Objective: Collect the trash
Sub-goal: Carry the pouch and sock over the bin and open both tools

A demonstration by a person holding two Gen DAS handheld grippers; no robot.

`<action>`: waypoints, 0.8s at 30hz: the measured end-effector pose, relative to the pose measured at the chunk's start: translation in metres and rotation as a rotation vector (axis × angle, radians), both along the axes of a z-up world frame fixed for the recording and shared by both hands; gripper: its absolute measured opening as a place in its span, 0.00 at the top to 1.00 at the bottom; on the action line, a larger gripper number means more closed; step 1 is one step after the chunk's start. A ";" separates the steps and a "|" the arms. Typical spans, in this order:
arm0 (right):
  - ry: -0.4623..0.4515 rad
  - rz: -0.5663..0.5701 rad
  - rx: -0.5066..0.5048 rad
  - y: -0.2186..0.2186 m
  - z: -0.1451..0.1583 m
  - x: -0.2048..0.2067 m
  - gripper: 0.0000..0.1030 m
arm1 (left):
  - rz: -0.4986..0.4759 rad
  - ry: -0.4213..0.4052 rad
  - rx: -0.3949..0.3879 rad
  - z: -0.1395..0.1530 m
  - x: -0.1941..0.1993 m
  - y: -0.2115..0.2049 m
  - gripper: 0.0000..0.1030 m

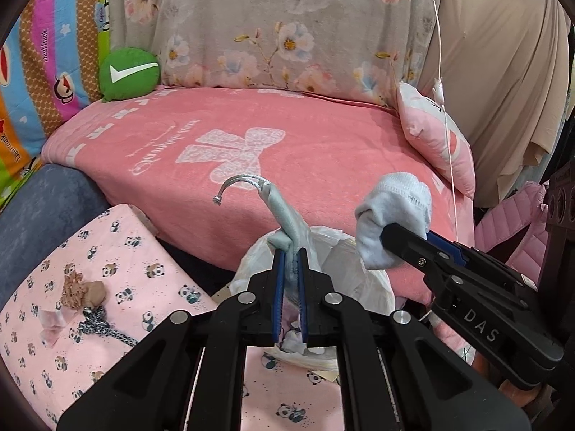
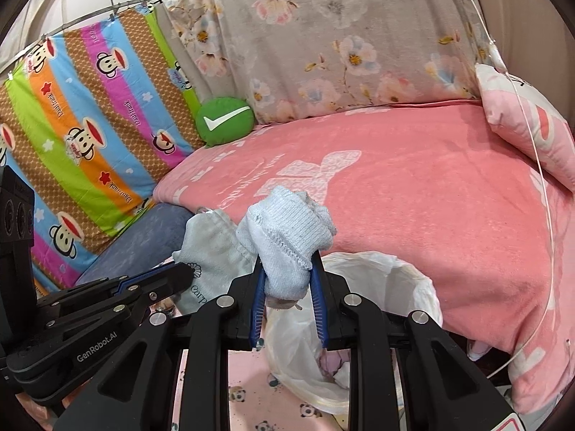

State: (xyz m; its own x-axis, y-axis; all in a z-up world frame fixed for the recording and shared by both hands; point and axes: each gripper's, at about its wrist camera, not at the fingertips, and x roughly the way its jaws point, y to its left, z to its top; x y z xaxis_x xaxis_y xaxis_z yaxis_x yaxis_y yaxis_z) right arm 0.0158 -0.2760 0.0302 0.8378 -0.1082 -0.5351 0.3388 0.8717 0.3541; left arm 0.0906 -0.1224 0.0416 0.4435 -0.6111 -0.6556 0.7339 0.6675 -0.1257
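So my left tool (image 1: 291,258) is clamped on a drawstring pouch (image 1: 287,226), right tool (image 2: 287,269) on a pale blue sock (image 2: 287,237), both over the lined bin (image 2: 359,309) at the pink bed's (image 2: 413,186) front edge.

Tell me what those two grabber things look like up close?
Both grippers are black plastic. The left gripper and the right gripper each have two fingers lined with ribbed blue pads, joined by black link arms with round silver pins. White letters on their sides read "GenRobot.AI" on the left one and "DAS" on the right one. No cables or sleeves show.
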 end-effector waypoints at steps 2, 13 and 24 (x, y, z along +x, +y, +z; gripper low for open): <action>0.002 -0.007 0.004 -0.005 -0.002 -0.002 0.77 | -0.009 0.007 0.003 -0.002 -0.001 -0.005 0.93; 0.021 -0.034 0.016 -0.024 -0.012 -0.005 0.77 | -0.034 0.010 0.024 -0.006 -0.007 -0.026 0.92; 0.029 -0.057 0.006 -0.029 -0.012 -0.007 0.75 | 0.006 -0.016 0.036 -0.008 -0.007 -0.032 0.75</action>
State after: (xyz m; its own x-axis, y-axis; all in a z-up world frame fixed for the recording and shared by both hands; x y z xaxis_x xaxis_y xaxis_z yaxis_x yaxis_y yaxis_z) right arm 0.0092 -0.3048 0.0182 0.8148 -0.1515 -0.5595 0.3975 0.8486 0.3491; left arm 0.0834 -0.1542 0.0335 0.4581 -0.5846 -0.6697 0.7314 0.6760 -0.0898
